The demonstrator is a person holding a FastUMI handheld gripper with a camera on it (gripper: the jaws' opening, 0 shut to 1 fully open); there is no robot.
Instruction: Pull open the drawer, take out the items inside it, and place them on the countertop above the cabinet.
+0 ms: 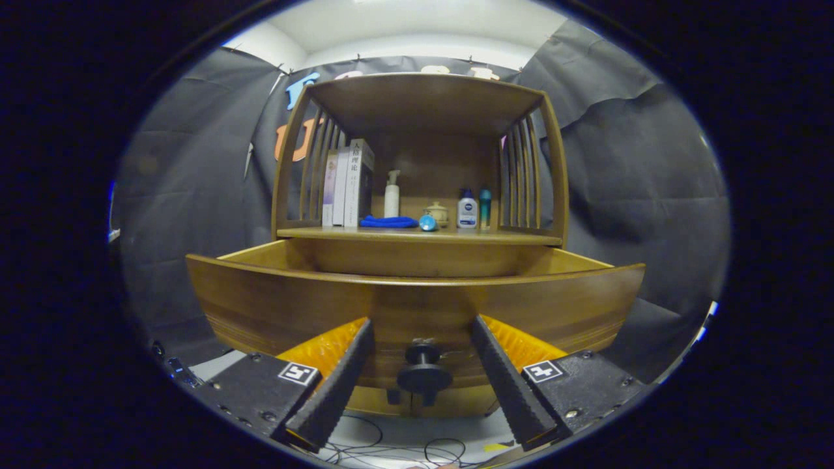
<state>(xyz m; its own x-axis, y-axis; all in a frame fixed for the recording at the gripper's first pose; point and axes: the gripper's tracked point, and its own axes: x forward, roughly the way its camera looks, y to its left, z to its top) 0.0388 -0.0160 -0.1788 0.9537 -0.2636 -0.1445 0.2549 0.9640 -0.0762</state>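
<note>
In front of the gripper (422,332), seen along its own two fingers, the wooden drawer (417,303) of the cabinet (420,98) stands pulled well out, its curved front panel close ahead and its dark round knob (423,374) sitting in the gap between the fingers. The fingers are spread apart and touch nothing, so the gripper is released; the knob lies between them without being pinched. At twelve o'clock from the knob, beyond the drawer, the countertop (508,239) carries a row of books (348,185), a blue cloth (388,222), a white pump bottle (391,194), a small blue round thing (428,223), a small lidded jar (437,212) and two more bottles (467,210) toward two o'clock. The drawer's inside is hidden behind its front panel, so whether any items remain cannot be told. The opening step looks done; the next move is likely to lift the gripper toward twelve o'clock, over the panel's rim, tilt down for a look inside, and keep the fingers wide until an item sits squarely between them. Bare shelf at the front edge, around one o'clock, looks the safest landing place.
</note>
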